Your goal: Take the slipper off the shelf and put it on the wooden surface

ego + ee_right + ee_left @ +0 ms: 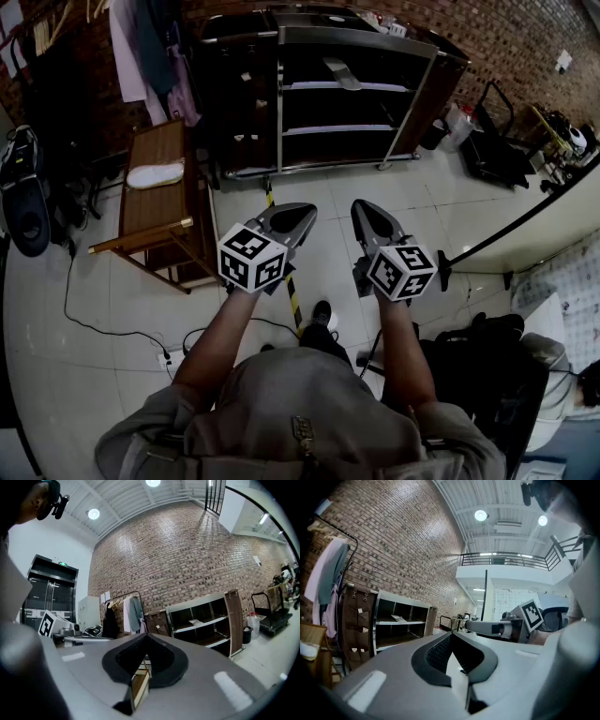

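Grey slipper [342, 73] lies on the top board of a dark, metal-framed shelf [281, 112] at the upper middle of the head view, in front of a brick wall [525, 37]. A second, white slipper [155, 174] rests on the wooden surface [161, 220] at the left of the frame, well apart from the one on the shelf.

Both hand-held grippers sit at the lower middle, above pale floor tiles [112, 356]. They point up the frame toward the shelf and are well short of it. The left gripper [307, 209] has its jaws brought together with nothing between them. The right gripper [360, 205] is closed the same way, also empty. Each carries a cube [251, 258] printed with bold black-and-white square markers.

In the right gripper view a small green sign [62, 564] glows above a dark doorway [51, 592] at the left, too small to read. The shelf's slipper shows far off at the right, beyond the closed tips.
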The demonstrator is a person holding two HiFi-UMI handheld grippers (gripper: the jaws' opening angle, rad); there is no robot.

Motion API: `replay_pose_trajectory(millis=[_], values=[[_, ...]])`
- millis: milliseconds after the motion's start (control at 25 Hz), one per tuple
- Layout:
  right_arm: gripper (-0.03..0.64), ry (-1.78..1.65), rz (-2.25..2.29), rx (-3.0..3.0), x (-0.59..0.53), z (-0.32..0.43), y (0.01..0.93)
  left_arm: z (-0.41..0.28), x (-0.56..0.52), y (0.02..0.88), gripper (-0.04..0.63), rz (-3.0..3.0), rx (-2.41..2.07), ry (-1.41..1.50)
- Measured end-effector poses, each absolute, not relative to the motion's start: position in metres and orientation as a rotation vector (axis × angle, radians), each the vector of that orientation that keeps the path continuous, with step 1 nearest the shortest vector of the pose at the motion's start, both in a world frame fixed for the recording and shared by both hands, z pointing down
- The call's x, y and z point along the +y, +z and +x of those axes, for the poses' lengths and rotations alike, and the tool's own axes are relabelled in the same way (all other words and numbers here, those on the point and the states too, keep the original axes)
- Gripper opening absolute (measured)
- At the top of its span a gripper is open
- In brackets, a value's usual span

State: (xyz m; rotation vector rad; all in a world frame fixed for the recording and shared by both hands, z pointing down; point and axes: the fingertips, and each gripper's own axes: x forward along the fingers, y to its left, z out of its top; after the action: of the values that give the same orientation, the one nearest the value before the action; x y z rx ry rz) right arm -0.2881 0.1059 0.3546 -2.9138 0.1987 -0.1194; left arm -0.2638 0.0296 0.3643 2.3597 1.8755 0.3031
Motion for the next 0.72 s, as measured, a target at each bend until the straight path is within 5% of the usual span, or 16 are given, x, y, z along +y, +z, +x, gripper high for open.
replay_pose_trajectory(millis=[720], values=[[0.000, -0.106, -2.992, 0.261, 0.273, -0.171, 0.351, -0.146, 0.200, 0.364, 0.003, 2.434, 1.837, 0.306]])
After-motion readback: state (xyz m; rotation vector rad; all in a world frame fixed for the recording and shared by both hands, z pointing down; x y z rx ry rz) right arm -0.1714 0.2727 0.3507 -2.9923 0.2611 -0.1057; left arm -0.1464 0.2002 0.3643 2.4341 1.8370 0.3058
